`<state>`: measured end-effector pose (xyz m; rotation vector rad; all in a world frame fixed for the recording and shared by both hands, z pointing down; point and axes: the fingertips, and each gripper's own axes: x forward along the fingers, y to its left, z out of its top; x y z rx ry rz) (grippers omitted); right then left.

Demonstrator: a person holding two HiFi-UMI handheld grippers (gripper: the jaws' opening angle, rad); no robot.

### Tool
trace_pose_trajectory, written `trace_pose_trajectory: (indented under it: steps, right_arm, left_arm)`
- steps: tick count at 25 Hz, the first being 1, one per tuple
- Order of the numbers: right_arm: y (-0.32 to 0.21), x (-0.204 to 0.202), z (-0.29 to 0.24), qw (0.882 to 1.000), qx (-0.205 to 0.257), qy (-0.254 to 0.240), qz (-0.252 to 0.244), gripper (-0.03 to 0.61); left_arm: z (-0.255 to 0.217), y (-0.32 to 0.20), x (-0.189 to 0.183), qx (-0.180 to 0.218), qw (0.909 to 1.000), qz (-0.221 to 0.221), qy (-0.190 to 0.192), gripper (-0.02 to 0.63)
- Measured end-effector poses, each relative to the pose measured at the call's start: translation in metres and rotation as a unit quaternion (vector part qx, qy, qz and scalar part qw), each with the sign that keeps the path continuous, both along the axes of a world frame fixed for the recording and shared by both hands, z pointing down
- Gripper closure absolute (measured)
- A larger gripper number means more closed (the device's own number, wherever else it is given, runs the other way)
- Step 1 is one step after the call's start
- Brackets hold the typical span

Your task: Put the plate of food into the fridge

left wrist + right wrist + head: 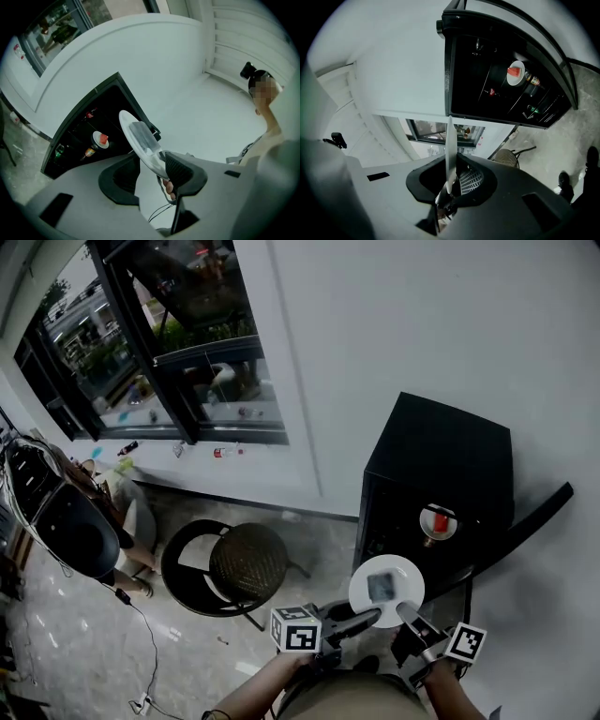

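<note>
A white plate (361,592) with a grey piece of food (382,586) hangs level in front of the black fridge (441,456), whose door (525,517) stands open. My right gripper (405,611) is shut on the plate's near rim; in the right gripper view the plate (450,150) shows edge-on between the pads of that gripper (451,180). My left gripper (370,617) reaches the plate's left side. In the left gripper view the plate (124,119) lies against one finger (178,171), with a gap to the other, so this gripper (150,171) is open. Another plate with red food (437,523) sits inside the fridge.
A round dark stool (248,562) stands left of the fridge, a black chair (75,531) farther left under the window (169,334). A cable (141,634) trails across the floor. Bottles (89,152) stand on the fridge's shelves. A person (267,117) stands at the right of the left gripper view.
</note>
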<state>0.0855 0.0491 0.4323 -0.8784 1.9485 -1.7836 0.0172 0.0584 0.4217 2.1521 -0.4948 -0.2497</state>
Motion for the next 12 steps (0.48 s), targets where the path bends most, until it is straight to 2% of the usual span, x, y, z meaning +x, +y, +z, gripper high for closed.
trace_pose_trajectory:
  steps: [4, 7, 12]
  right_arm:
    - [-0.01, 0.005, -0.006, 1.0, 0.013, 0.003, -0.025, 0.533]
    - [-0.014, 0.007, -0.014, 0.999, 0.022, -0.013, -0.035, 0.533]
    - [-0.015, 0.028, -0.006, 0.999, 0.005, -0.021, -0.036, 0.533]
  left_arm:
    - [-0.012, -0.02, -0.01, 0.004, 0.9977, -0.067, 0.013, 0.45]
    - [-0.012, -0.022, 0.001, -0.002, 0.9973, -0.073, 0.01, 0.465]
    - [-0.004, -0.023, 0.023, -0.03, 0.9961, -0.08, 0.02, 0.483]
